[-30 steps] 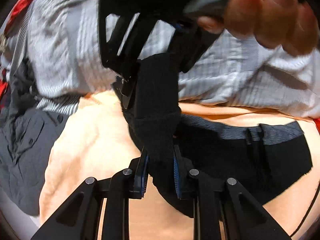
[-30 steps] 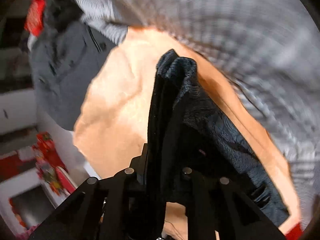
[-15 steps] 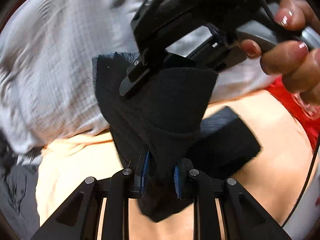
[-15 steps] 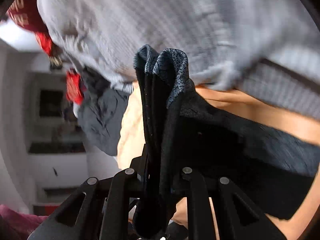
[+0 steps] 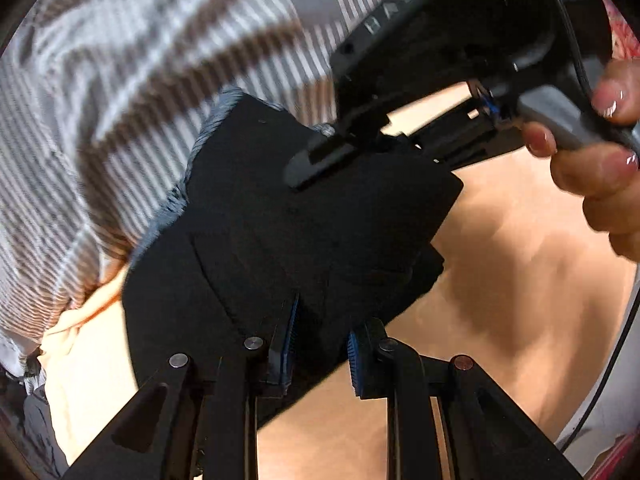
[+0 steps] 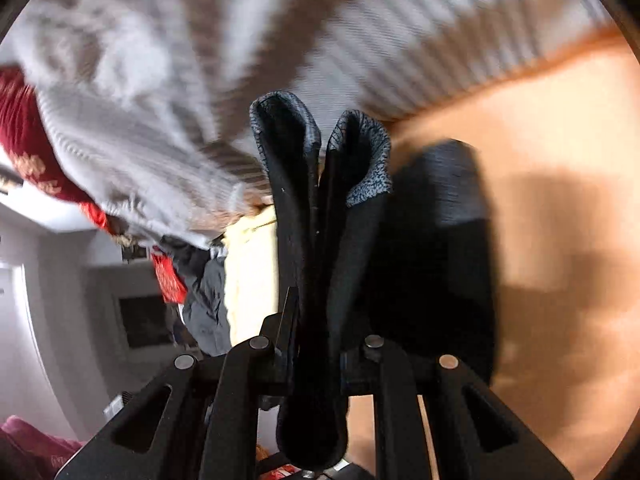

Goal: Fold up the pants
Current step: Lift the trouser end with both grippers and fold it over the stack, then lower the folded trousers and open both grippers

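The pants (image 5: 312, 220) are black with a grey waistband edge, bunched and lifted above an orange cloth (image 5: 520, 280). My left gripper (image 5: 320, 344) is shut on a fold of them near the bottom of the left wrist view. My right gripper (image 6: 316, 320) is shut on several stacked layers of the pants (image 6: 312, 208), their grey hems sticking up past the fingers. In the left wrist view the right gripper (image 5: 344, 152) comes in from the upper right, clamped on the pants' upper edge, with a hand (image 5: 600, 152) holding it.
A grey-and-white striped garment (image 5: 120, 100) lies behind the pants, also in the right wrist view (image 6: 360, 40). A dark grey shirt (image 6: 208, 304) and red fabric (image 6: 28, 148) lie to the left. The orange cloth (image 6: 540, 200) spreads to the right.
Both grippers have lifted the pants and brought them closer together. The fabric bunched up and swung over the orange cloth. Both views tilted toward the striped garment.
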Demonstrator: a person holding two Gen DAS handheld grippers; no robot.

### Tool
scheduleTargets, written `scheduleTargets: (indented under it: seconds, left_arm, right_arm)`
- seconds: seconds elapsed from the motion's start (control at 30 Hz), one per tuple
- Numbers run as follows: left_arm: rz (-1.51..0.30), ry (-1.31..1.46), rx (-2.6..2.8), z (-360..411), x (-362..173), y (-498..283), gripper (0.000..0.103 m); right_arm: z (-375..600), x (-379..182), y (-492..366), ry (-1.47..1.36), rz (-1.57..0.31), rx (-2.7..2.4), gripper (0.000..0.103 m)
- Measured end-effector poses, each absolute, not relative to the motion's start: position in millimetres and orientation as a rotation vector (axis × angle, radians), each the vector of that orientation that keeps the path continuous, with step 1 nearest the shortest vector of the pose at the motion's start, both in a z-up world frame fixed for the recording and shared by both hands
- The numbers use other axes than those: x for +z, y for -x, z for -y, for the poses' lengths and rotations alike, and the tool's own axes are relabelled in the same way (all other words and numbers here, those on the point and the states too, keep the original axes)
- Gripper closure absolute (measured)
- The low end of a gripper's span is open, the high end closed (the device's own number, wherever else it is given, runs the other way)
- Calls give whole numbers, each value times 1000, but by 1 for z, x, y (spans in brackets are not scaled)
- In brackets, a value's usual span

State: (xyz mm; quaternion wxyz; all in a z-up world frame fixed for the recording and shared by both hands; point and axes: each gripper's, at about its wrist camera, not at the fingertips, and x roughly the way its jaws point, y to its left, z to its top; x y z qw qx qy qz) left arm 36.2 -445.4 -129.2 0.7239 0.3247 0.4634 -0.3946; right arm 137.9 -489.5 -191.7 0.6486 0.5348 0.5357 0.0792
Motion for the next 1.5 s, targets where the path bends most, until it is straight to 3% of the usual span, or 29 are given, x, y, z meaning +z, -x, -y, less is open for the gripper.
scheduleTargets:
  seconds: [0.17, 0.33, 0.4, 0.43, 0.47, 0.6, 0.73, 0.77, 0.8, 0.83, 1.1, 1.4, 1.5]
  left_arm:
    - [-1001, -826, -850, 452, -145, -18, 79]
    - [-1017, -826, -874, 440, -127, -16, 75]
    - [-1035, -793, -876, 434, -117, -25, 54]
    - [-1039, -753, -875, 429, -110, -30, 36]
    - [-1032, -704, -876, 423, -99, -34, 33]
    - [-1062, -599, -812, 409, -83, -62, 33]
    - [-1170, -476, -660, 396, -95, -106, 33]
    - [-1184, -454, -620, 392, -97, -114, 33]
    - [-1192, -433, -595, 388, -98, -123, 33]
    - [-1197, -418, -569, 383, -100, -130, 33]
    - [-1293, -397, -464, 363, -133, -152, 33]
    - [-1347, -365, -464, 364, -159, -143, 33]
    - [-1357, -356, -448, 361, -168, -149, 24]
  right_arm:
    - [497, -230, -115, -1323, -1209, 146, 87]
    - [489, -221, -115, -1282, -1239, 98, 75]
    - [495, -199, -113, -1200, -1245, 39, 65]
    - [501, -187, -111, -1166, -1238, 23, 64]
    - [506, -175, -110, -1136, -1228, 10, 64]
    - [508, -150, -121, -1090, -1184, 27, 64]
    - [503, -162, -140, -1025, -1242, 47, 64]
    - [497, -168, -143, -1024, -1265, 58, 67]
    - [489, -177, -146, -1030, -1311, 74, 89]
    - [483, -181, -144, -1007, -1341, 75, 95]
    - [491, -186, -111, -956, -1386, -22, 95]
    - [455, -127, -120, -700, -1328, -58, 90]
    - [421, -131, -135, -538, -1380, -26, 83]
